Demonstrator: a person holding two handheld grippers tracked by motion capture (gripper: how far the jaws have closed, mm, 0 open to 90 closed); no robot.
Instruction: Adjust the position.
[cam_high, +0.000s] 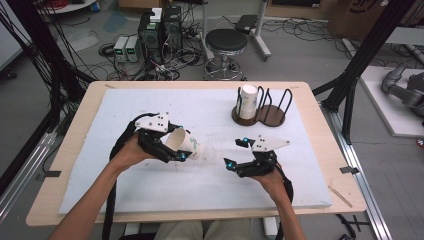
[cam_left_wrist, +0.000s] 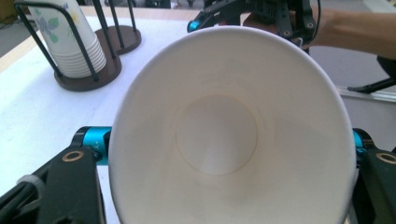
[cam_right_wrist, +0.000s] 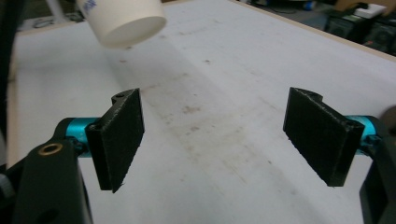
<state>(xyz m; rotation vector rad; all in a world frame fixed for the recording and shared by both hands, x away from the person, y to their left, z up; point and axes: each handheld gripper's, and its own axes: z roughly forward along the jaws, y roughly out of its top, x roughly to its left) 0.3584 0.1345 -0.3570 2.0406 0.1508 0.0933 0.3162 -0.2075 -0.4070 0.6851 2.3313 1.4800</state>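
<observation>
My left gripper (cam_high: 179, 143) is shut on a white paper cup (cam_high: 191, 144) with a green print, held on its side above the white mat. In the left gripper view the cup (cam_left_wrist: 229, 135) turns its open mouth to the camera, and its inside is bare. My right gripper (cam_high: 236, 152) hovers open to the right of the cup, its jaws wide apart over the mat. The right gripper view has the two pads (cam_right_wrist: 121, 135) with nothing between them and the cup's base (cam_right_wrist: 126, 18) at the upper left.
A stack of paper cups (cam_high: 248, 101) stands in a black wire holder on a brown base at the back of the mat, with a second, bare holder (cam_high: 274, 115) beside it. The white mat (cam_high: 150, 190) covers most of the wooden table.
</observation>
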